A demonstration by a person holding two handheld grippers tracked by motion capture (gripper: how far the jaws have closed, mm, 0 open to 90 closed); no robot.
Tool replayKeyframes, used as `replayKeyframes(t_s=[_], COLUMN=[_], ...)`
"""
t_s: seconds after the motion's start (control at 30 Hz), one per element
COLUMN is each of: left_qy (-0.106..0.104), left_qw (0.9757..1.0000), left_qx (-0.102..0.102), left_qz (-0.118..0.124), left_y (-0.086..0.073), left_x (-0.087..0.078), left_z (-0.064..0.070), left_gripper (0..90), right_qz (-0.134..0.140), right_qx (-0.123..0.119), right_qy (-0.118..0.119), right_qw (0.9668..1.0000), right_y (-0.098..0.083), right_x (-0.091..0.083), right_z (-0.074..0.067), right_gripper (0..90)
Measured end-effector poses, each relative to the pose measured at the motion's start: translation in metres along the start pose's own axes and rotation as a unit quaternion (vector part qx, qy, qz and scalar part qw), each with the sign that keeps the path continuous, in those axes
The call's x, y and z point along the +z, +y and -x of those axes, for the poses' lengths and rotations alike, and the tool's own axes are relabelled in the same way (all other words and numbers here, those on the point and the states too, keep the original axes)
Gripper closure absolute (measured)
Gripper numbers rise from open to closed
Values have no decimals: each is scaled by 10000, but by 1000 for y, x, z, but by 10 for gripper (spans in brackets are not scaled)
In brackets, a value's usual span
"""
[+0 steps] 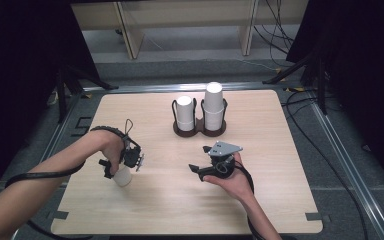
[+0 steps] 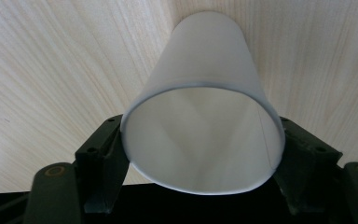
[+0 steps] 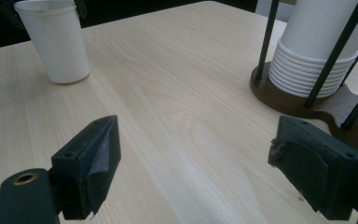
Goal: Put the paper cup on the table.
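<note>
Left gripper (image 1: pixel 116 169): at the near-left of the wooden surface (image 1: pixel 170 200), pointing down, its jaws closed against both sides of a white paper cup (image 1: pixel 123 176) near the rim.
Cup: standing mouth-up on the surface; in the left gripper view its open mouth (image 2: pixel 200 140) faces the camera, the inside bare and white, a jaw pressed on each flank.
Right gripper (image 1: pixel 196 169): held low over the surface at centre-right, jaws spread wide apart and holding nothing; a grey plate (image 1: pixel 225 148) sits on top.
Right gripper view: the cup (image 3: pixel 56 39) stands well off at upper left; bare wood lies between the jaws.
Holder (image 1: pixel 200 129): a dark two-well stand with thin upright rods, at the far middle of the surface, well apart from both grippers.
Stacks: a shorter stack (image 1: pixel 184 113) of upturned white cups in the left well, a taller one (image 1: pixel 213 105) in the right; nested rims (image 3: pixel 303 70) show at the base of one.
</note>
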State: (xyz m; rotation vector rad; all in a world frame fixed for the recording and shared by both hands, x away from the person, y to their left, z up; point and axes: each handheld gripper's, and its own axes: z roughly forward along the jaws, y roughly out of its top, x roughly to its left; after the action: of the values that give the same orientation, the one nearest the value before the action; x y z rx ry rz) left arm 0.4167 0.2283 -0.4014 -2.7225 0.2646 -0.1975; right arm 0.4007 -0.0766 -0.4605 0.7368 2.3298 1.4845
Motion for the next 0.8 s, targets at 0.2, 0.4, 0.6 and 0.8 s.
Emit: replayKeyframes(t_s=[0.2,0.4,0.6,0.8], left_qy=[28,-85,-59,-115], left_qw=[10000,9999,10000,9999], left_qx=[-13,-39,4,-103], left_qz=[11,50,63,15], left_y=[1,0,2,2], left_x=[0,0,0,-2], left_z=[1,1,3,4], left_gripper=[244,228,187,117], right_qz=[5,-2,-10,-6], right_qx=[-89,-91,-22,-81], right_qy=[-36,-52,-28,-78], right_qw=[10000,9999,10000,9999], right_y=[0,0,0,0], right_x=[0,0,0,0], right_z=[1,1,1,1], right_gripper=[159,159,159,159])
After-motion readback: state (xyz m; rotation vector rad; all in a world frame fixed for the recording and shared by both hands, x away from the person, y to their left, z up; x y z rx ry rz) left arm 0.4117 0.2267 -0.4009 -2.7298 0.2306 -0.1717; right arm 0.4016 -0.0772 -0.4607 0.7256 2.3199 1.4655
